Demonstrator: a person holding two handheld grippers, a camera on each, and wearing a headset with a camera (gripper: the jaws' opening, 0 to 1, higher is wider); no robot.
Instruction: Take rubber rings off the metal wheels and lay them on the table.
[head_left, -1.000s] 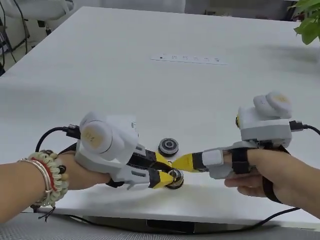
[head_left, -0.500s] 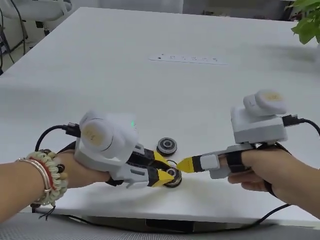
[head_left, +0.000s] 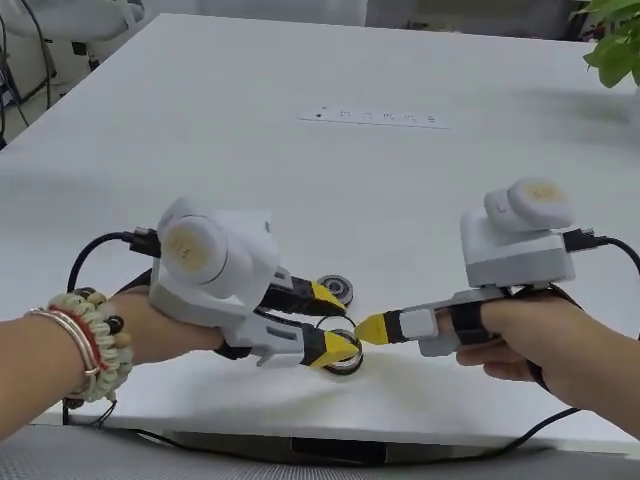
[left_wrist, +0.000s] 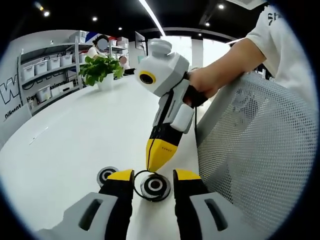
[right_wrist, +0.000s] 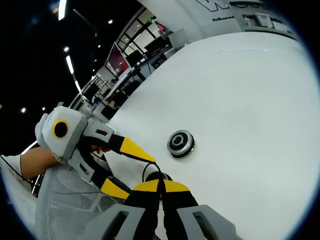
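The left gripper's (head_left: 333, 320) 2 yellow-tipped fingers (left_wrist: 120, 177) stood spread, flanking a small round metal wheel (left_wrist: 155, 186) that lay flat near the white counter's (head_left: 400, 200) near edge. Whether they touched it could not be told. The right gripper's (head_left: 362, 329) fingers were pressed together into a yellow point just above the wheel, pinching a thin black rubber ring (left_wrist: 141, 172). The ring looped up from the wheel's rim, half off it. A 2nd wheel (right_wrist: 180, 141), with a dark tyre around a shiny hub, lay flat just beyond the left gripper's fingers.
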